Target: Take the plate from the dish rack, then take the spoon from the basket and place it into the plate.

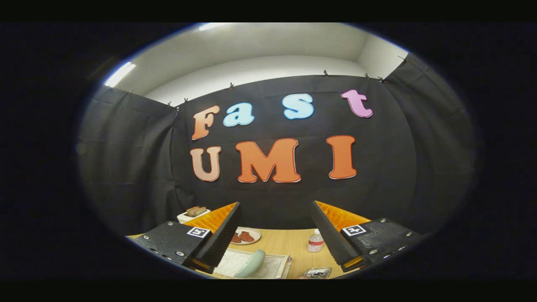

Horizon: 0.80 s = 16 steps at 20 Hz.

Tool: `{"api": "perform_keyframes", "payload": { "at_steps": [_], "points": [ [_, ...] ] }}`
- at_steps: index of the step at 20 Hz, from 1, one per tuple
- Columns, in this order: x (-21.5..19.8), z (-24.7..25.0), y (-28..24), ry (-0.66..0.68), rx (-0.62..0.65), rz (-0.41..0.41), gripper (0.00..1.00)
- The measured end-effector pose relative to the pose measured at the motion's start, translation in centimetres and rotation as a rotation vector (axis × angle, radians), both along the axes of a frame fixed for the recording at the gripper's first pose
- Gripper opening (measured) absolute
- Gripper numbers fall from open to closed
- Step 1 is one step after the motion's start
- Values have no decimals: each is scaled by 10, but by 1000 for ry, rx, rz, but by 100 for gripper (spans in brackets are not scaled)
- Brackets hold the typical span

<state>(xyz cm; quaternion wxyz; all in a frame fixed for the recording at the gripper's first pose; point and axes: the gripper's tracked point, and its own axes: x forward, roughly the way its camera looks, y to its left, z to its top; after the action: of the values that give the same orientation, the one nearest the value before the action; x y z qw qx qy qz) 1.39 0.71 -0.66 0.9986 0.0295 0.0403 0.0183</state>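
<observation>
Wooden bench point(289, 243) carries all items, low in the view, with the claw point(275, 235) held high above it, fingers spread wide and gripping nothing. A pale green plate point(251, 263) stands tilted in a white rack point(272, 265) on the near side, between and below the fingers. A small bottle point(315, 241) stands just right of the rack. A far dish with red pieces point(245, 236) sits partly behind the left finger. A shiny item point(317, 272) lies near right; whether it is the basket or spoon cannot be told. Risks, as judged: the claw points mostly at the wall, so the descent begins with a poor view of the plate; a wide approach may knock the bottle; a tilted, smooth plate may slip or drag the rack.
</observation>
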Motion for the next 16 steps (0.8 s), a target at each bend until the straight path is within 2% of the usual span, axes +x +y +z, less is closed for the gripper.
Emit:
{"api": "perform_keyframes", "payload": {
  "at_steps": [7, 16],
  "points": [
    [13, -54, 7, 226, 42, 23, 99],
    [8, -145, 49, 647, 77, 167, 96]
  ]
}}
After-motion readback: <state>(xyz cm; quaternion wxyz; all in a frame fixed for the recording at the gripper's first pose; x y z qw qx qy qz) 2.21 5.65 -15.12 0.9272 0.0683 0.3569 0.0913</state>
